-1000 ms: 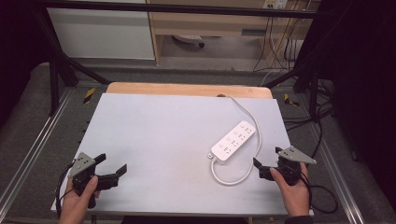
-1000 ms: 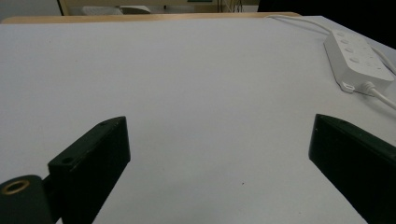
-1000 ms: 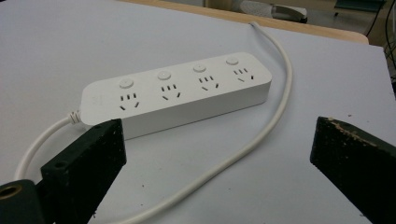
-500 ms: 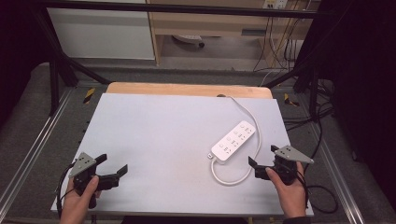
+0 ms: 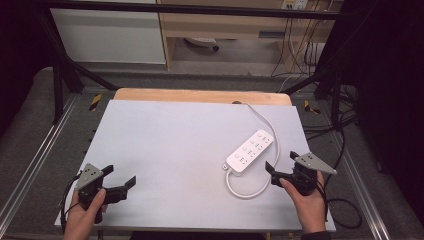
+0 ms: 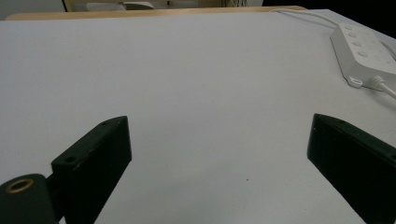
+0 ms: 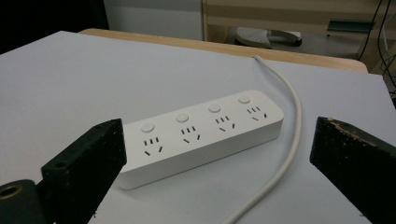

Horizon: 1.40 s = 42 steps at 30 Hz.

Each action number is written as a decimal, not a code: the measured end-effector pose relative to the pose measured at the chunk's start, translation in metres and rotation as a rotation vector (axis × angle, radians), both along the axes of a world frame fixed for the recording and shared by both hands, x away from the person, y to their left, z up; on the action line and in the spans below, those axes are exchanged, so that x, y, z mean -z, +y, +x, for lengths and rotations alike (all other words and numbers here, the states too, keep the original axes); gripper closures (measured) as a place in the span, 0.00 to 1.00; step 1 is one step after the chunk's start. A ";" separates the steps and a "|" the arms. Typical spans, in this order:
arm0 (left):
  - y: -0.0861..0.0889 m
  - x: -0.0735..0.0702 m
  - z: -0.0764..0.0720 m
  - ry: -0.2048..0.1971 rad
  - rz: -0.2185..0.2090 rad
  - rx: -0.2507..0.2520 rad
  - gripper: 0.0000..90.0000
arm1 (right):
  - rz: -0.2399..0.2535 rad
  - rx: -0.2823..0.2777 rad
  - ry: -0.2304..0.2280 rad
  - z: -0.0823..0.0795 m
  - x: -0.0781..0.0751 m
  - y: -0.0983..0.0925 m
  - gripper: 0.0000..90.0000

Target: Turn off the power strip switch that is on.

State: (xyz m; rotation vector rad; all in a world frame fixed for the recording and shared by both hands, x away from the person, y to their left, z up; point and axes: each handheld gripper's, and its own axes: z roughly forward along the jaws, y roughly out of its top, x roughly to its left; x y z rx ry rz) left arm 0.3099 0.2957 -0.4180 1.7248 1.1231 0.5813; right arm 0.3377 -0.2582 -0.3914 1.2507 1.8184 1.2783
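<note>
A white power strip (image 5: 250, 151) with four sockets and round buttons lies slanted on the right half of the white tabletop (image 5: 175, 140). Its white cable (image 5: 248, 192) loops from the near end and runs around the right side to the far table edge. My right gripper (image 5: 281, 161) stands open just right of the strip's near end, held by a hand. In the right gripper view the strip (image 7: 201, 128) lies ahead between the wide-apart jaws of the right gripper (image 7: 219, 126), with nothing held. My left gripper (image 5: 120, 176) is open at the near left corner, far from the strip (image 6: 369, 53).
A wooden strip (image 5: 200, 95) borders the far side of the table. Black frame bars (image 5: 60, 65) and metal rails (image 5: 30, 165) flank the table. Dark cables (image 5: 345, 205) lie on the floor at the right. A white cabinet (image 5: 110, 35) stands behind.
My right gripper has shifted a little to the left, closer to the power strip's near end. The left gripper has hardly moved.
</note>
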 end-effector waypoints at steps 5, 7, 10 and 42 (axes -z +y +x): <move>-0.002 0.000 0.000 0.007 0.004 0.006 0.07 | -0.033 -0.001 -0.011 0.008 -0.004 0.003 0.09; -0.001 0.000 0.001 0.018 0.002 0.011 0.07 | -0.021 -0.002 -0.014 0.016 -0.005 0.003 0.12; -0.001 0.000 0.001 0.019 -0.003 0.009 0.07 | -0.013 -0.012 -0.013 0.025 -0.007 0.004 0.14; -0.003 0.001 0.001 0.015 0.010 0.022 0.07 | -0.026 -0.072 0.042 0.078 -0.005 0.036 0.31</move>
